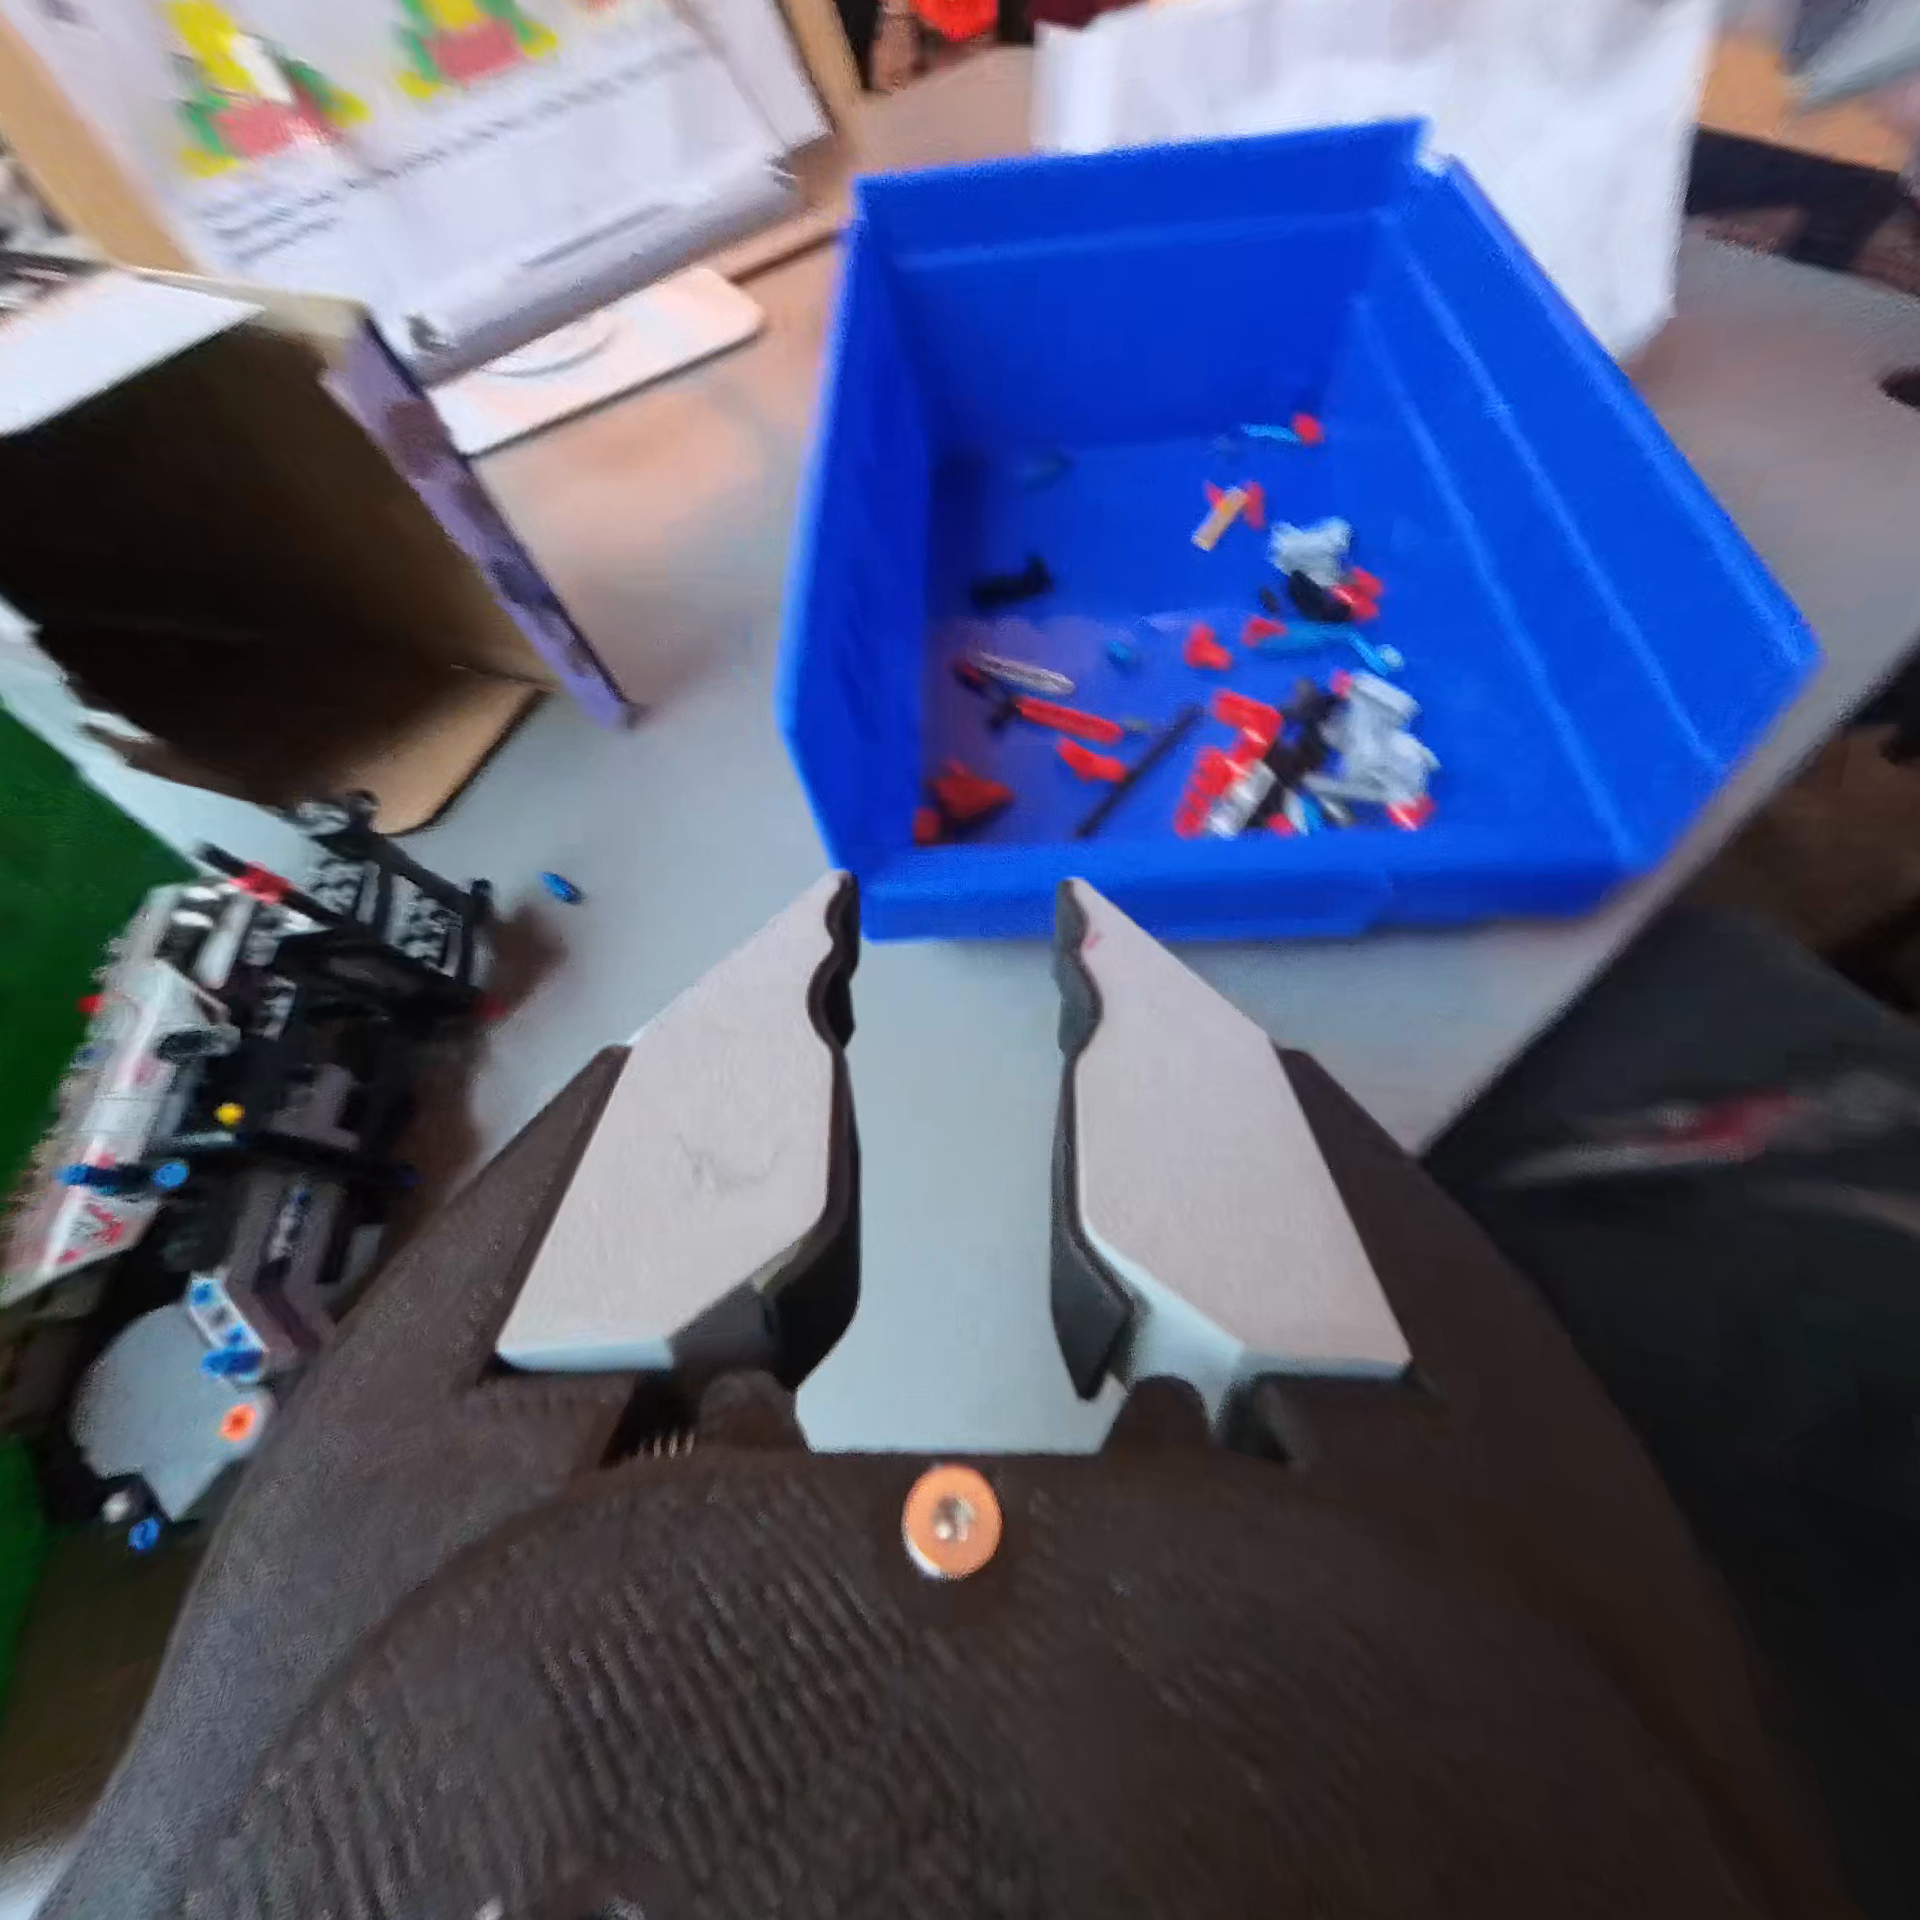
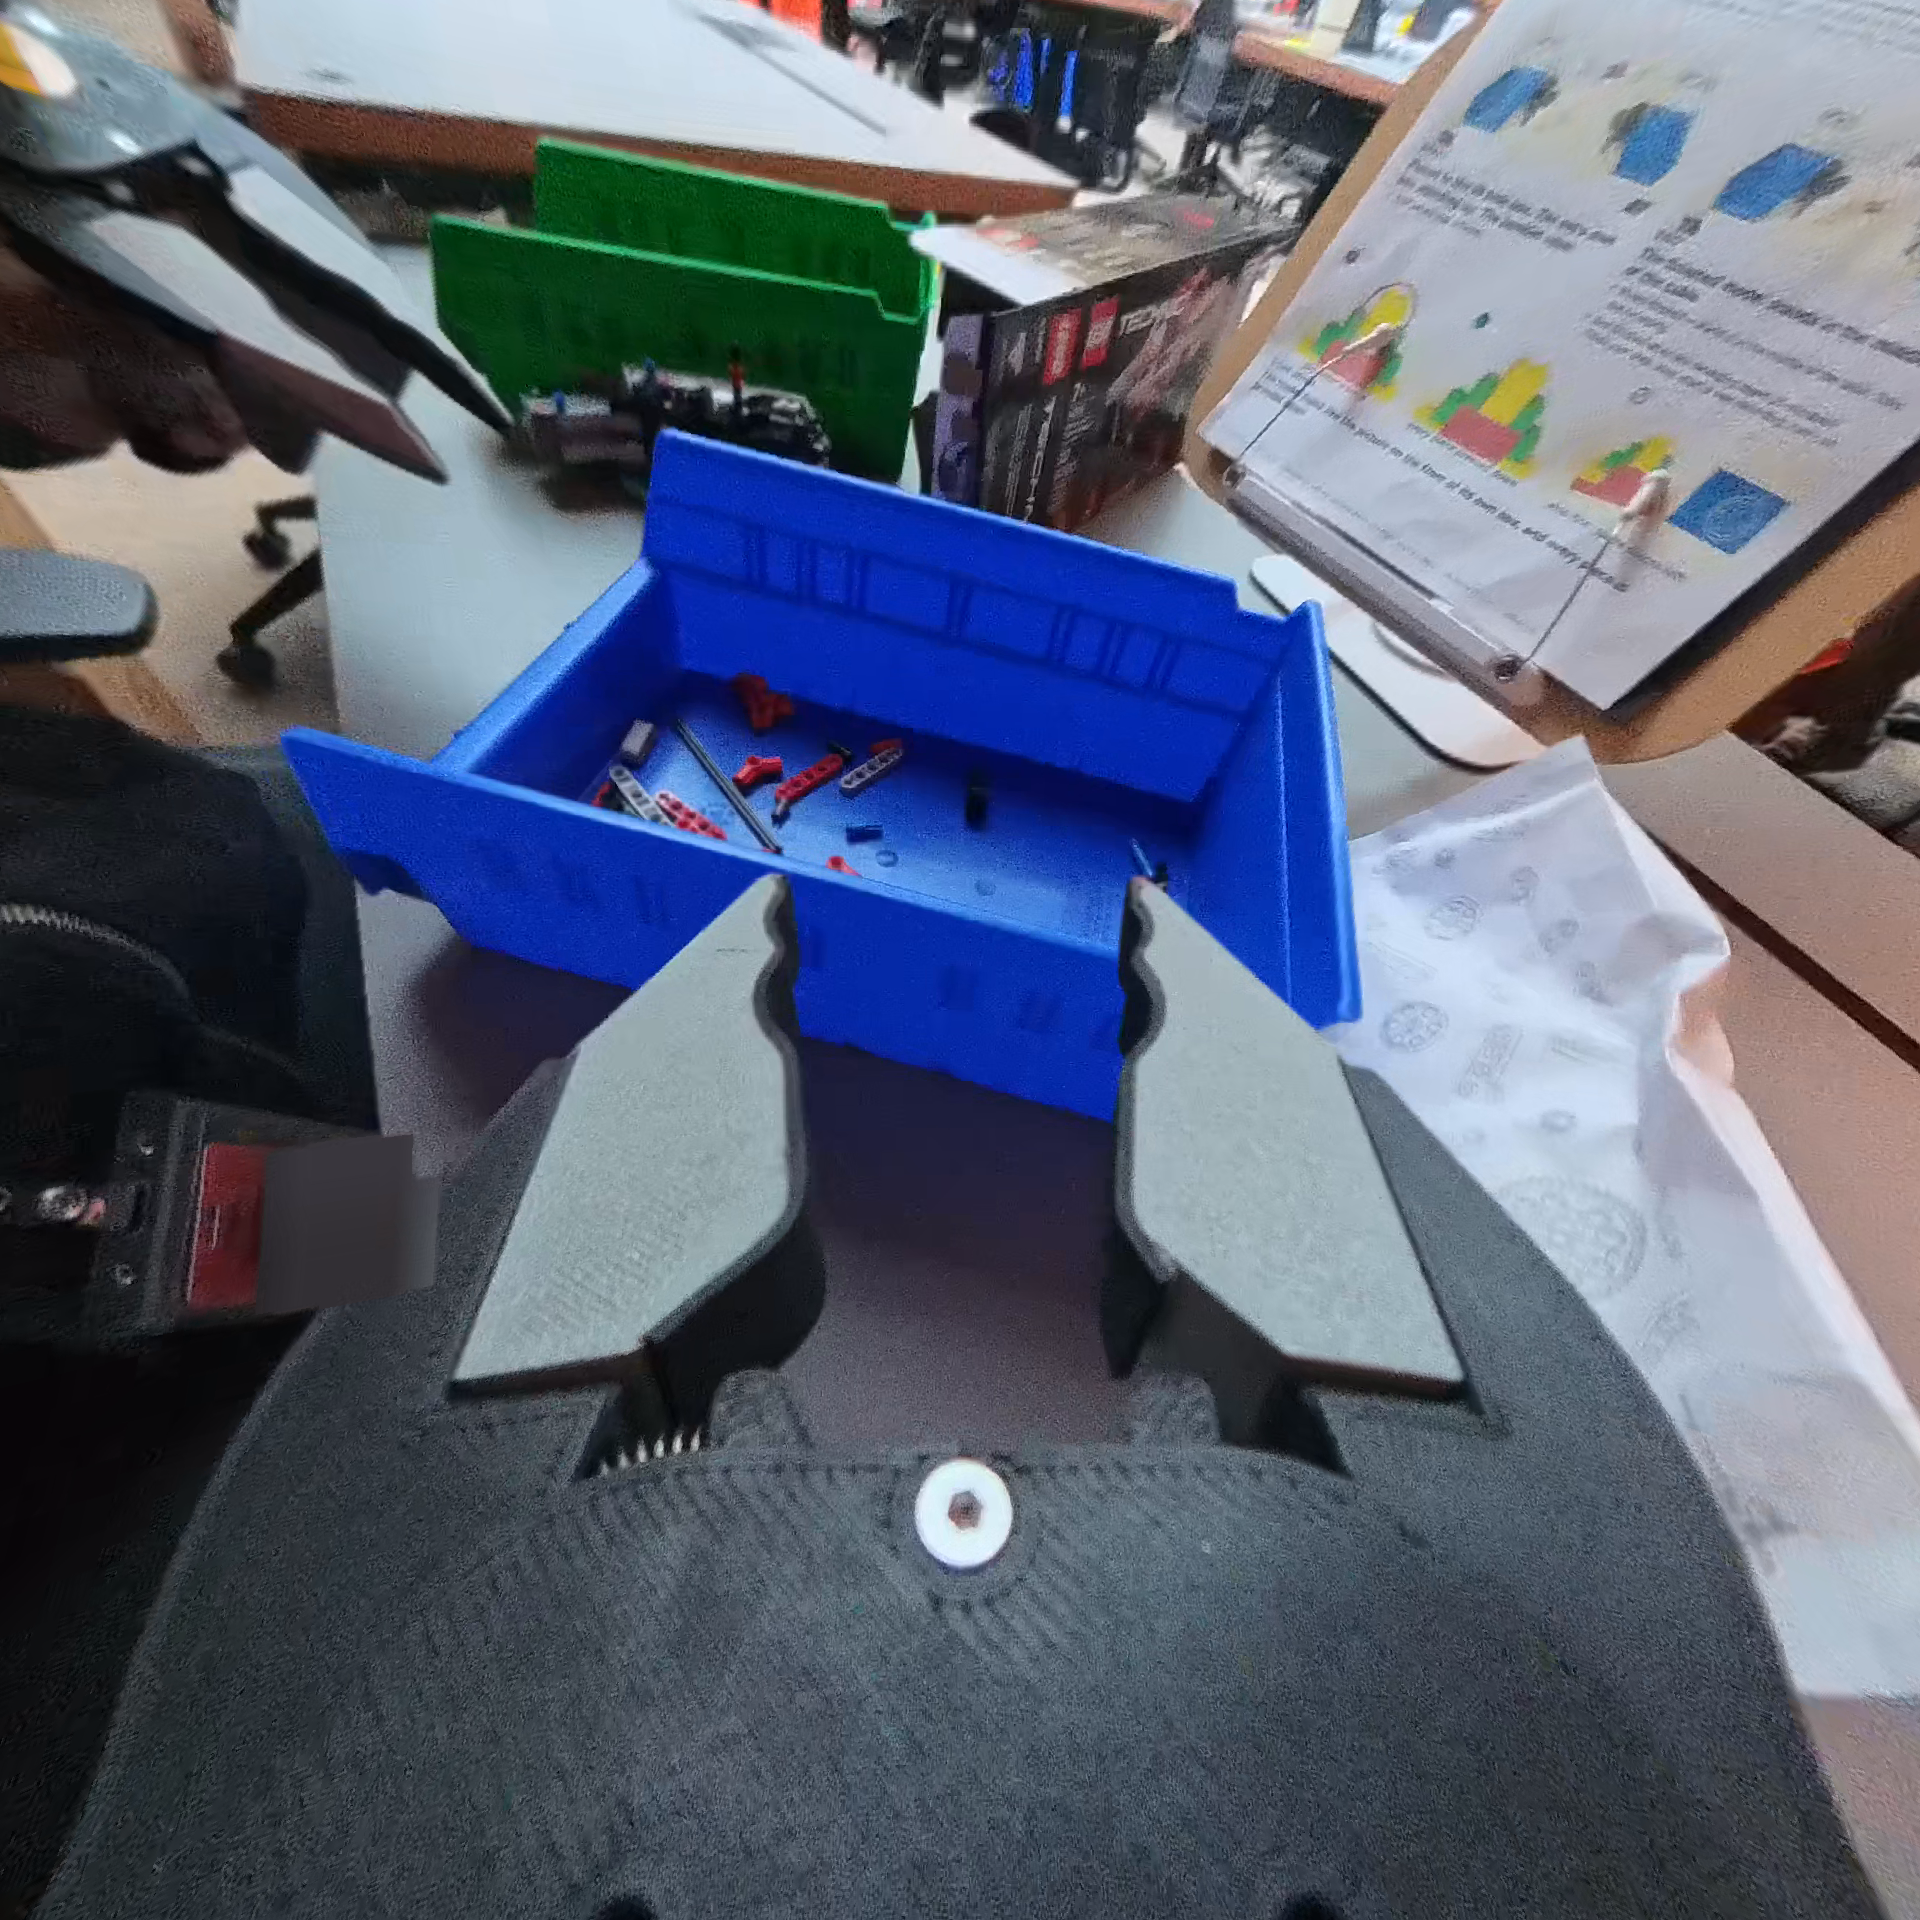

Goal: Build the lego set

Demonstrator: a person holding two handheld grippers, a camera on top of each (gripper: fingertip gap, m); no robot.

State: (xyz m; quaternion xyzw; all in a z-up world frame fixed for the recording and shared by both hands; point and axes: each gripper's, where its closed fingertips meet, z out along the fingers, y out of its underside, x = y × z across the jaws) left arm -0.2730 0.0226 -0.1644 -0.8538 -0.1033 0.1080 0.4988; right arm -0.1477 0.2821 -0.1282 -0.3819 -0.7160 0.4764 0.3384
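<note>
A blue bin (image 1: 1507,582) holds several loose red, grey, black and blue lego parts (image 1: 1278,748). It also shows in the right wrist view (image 2: 935,956) with its parts (image 2: 769,779). A part-built black and white lego model (image 1: 270,1049) lies on the grey table to the left; in the right wrist view it (image 2: 675,410) sits beyond the bin. My left gripper (image 1: 956,904) is open and empty, just short of the bin's near wall. My right gripper (image 2: 956,899) is open and empty, at the bin's near wall. The left gripper (image 2: 260,301) also shows at the upper left.
An open cardboard set box (image 1: 239,551) lies left of the bin. An instruction sheet on a stand (image 2: 1558,343) rises at the right. A green bin (image 2: 707,301) stands behind the model. A clear plastic bag (image 2: 1558,1143) lies right of the bin. A small blue pin (image 1: 559,886) lies on the table.
</note>
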